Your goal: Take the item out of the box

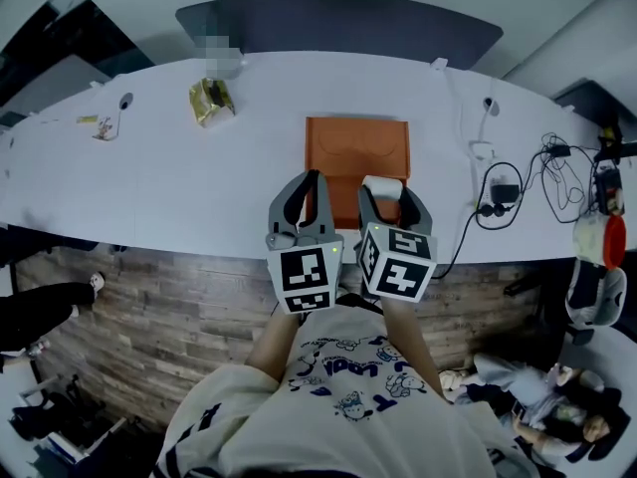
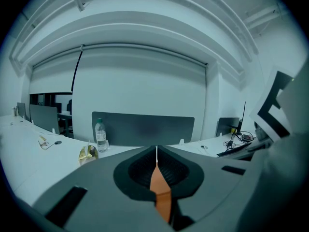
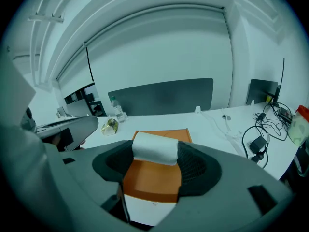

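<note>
Right gripper jaws clamp white item above orange box.

My left gripper has its jaws closed almost together. In the narrow gap shows an orange strip, maybe pinched, I cannot tell. Beyond, on the white table, stand a water bottle and a crumpled golden wrapper.

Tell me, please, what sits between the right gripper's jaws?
A white roll, clamped between them, with the orange box beyond; the right gripper view shows it.
</note>
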Available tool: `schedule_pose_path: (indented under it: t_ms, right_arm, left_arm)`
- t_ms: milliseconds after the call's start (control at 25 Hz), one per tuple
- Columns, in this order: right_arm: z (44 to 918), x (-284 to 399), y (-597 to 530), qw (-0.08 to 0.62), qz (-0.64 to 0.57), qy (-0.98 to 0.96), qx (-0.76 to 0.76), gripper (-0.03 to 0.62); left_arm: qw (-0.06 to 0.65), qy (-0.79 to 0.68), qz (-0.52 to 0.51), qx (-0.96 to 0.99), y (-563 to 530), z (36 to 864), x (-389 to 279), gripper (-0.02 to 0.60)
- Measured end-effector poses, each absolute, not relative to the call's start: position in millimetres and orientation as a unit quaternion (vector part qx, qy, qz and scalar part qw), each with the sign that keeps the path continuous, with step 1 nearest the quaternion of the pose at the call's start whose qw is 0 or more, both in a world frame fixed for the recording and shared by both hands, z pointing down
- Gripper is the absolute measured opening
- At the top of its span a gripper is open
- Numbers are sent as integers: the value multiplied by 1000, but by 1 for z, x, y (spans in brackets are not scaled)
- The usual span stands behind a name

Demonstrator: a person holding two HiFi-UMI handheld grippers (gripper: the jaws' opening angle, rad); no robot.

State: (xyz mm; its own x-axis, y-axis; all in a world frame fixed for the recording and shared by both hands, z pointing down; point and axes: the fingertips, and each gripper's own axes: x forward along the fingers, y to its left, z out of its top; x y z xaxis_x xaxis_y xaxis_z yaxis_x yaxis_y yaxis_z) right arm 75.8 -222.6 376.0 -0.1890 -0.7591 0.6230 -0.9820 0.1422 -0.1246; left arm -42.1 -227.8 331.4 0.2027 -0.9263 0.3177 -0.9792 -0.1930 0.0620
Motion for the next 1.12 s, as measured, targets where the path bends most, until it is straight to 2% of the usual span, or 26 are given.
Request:
schedule_pose_path:
  t_ms: [1120]
  right_arm:
    - [319, 70, -230, 167, 194, -754, 604, 287]
  left_arm:
    - [100, -633, 85, 763, -225, 298, -48, 21]
